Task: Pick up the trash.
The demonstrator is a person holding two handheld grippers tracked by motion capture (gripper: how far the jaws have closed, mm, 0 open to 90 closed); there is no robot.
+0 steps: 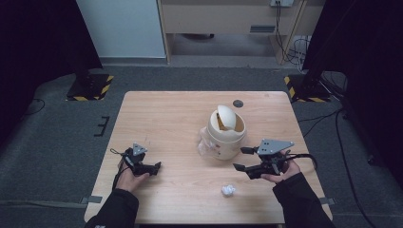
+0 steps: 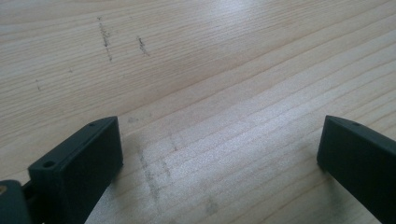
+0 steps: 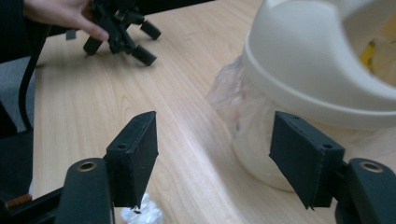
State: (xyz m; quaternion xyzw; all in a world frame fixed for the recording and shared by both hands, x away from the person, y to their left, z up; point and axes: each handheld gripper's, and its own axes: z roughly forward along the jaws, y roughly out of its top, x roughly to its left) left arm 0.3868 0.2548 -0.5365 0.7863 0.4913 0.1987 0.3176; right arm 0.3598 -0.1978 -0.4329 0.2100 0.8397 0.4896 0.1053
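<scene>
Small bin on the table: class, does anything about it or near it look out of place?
A crumpled white paper ball lies loose on the table, in front of the cream bin rather than inside it. The bin's clear liner bunches out untidily on one side.

A light wooden table (image 1: 166,123) stands on a grey carpet floor (image 1: 57,142). Behind it are black curtains (image 1: 38,33), a white wall panel (image 1: 119,26) and cables (image 1: 294,47).

You wore dark long sleeves (image 1: 304,199) down to both wrists. Your left black two-jaw claw (image 1: 153,167) carried a small grey three-cornered plate (image 1: 139,149) and a thin black cable. Your right black claw (image 1: 241,158) bore a larger grey plate (image 1: 274,146); its flat matte jaws had round screw holes (image 3: 87,165).
</scene>
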